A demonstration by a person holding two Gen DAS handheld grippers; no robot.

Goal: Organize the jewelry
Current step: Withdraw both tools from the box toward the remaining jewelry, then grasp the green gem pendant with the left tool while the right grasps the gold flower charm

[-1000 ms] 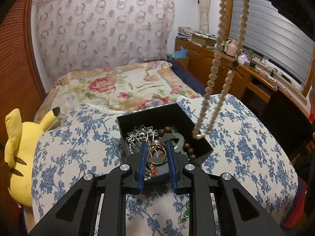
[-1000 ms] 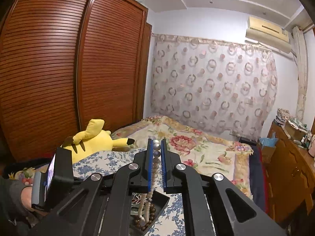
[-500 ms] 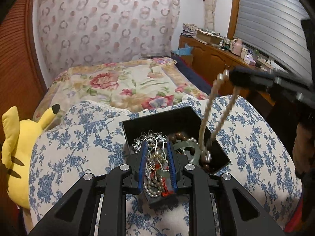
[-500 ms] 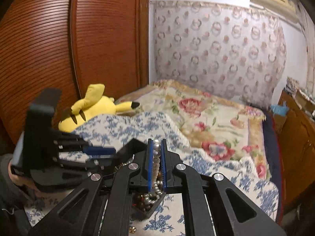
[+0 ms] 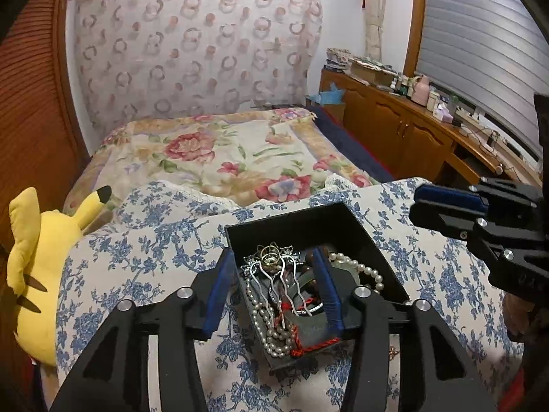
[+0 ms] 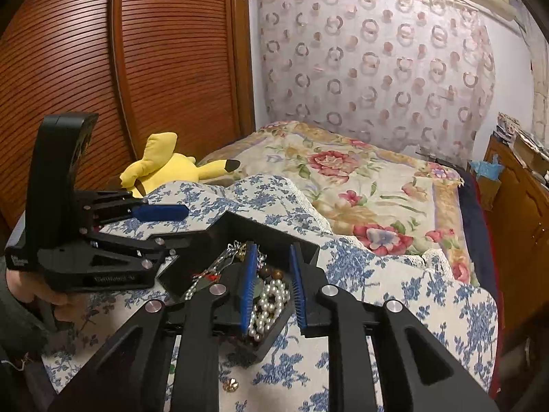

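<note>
Both jaws stood parted and held nothing. From the left wrist view, the left gripper (image 5: 272, 285) was spread wide across the near corner of the black jewelry box (image 5: 363, 240), one blue pad outside the box's left wall and the other over its contents. That box sat on a blue-flowered quilt (image 5: 137, 257) on the bed. Inside lay a silver hairpin (image 5: 274, 267) with a flower head, a pearl necklace (image 5: 271, 333) looped along the near edge, and a red cord (image 5: 314, 346) beside it. The right gripper (image 5: 446, 202) hung just beside the box's right side. A yellow plush toy (image 5: 37, 267) lay at the quilt's left edge.

From the right wrist view, the right gripper (image 6: 272, 288) was moderately open directly above the heaped pearl necklace (image 6: 269, 305) in the box's near corner, pads apart from the beads as far as could be judged. The left gripper (image 6: 161, 213) reached in from the left. A small gold piece (image 6: 230, 385) lay loose on the quilt, outside the box.

Pearls would probably handle as light, limp and slippery, likely to slide and tangle with the hairpin's prongs; a pinch across a bunched strand seemed safest. The stiff hairpin would be better taken by its shaft
</note>
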